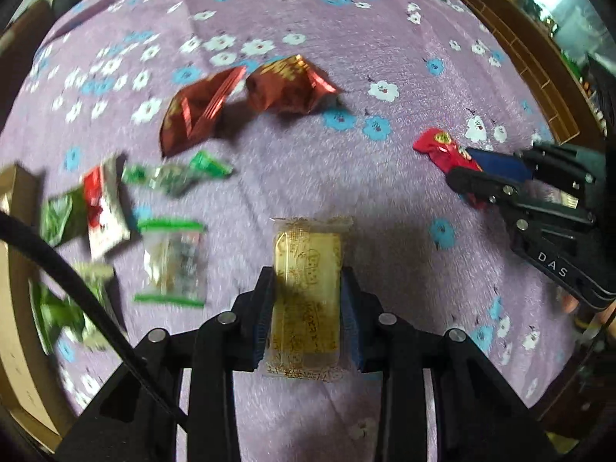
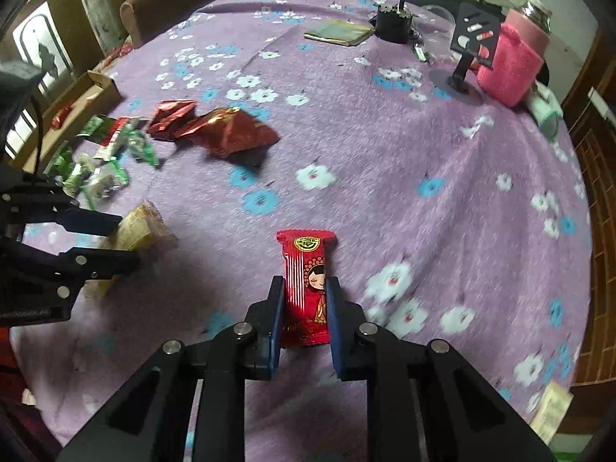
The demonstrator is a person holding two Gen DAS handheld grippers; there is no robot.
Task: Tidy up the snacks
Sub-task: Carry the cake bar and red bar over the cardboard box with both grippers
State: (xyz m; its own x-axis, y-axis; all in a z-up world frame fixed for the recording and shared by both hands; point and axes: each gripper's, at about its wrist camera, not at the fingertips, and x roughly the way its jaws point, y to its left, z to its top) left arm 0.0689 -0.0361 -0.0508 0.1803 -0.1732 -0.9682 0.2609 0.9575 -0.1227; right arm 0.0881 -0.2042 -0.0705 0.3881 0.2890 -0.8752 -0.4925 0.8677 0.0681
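The left gripper [image 1: 308, 288] clamps a yellow wrapped snack bar [image 1: 307, 296] over the purple floral cloth [image 1: 385, 184]. The right gripper [image 2: 306, 300] pinches a red snack packet [image 2: 307, 288]; dark red foil packets [image 2: 215, 129] and green-wrapped snacks [image 2: 104, 154] lie well apart beside a cardboard box [image 2: 77, 104].

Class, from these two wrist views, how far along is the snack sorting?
Done: green packets lie clustered beside the cardboard box. In hand: left gripper clamps a yellow snack; right gripper clamps a red bar. Left: two dark red foil bags loose on the purple cloth.
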